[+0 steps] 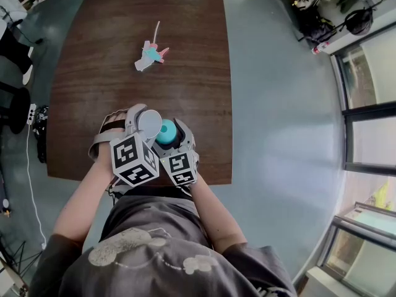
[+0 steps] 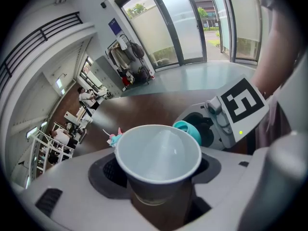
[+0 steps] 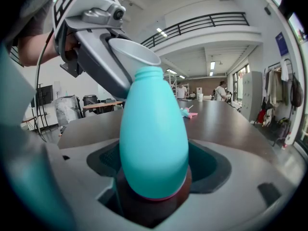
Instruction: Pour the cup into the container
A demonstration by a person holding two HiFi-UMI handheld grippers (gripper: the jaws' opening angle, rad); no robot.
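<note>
The right gripper (image 3: 154, 186) hides the container's (image 3: 153, 129) base.

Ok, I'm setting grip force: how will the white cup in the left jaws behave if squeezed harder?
The white cup would probably crush easily: its wall looks thin. It seems light, since nothing shows inside. Its smooth tapered side might slip through a loose grip.

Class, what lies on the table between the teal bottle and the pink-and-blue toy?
Nothing: the head view shows bare brown tabletop between the teal bottle and the toy.
</note>
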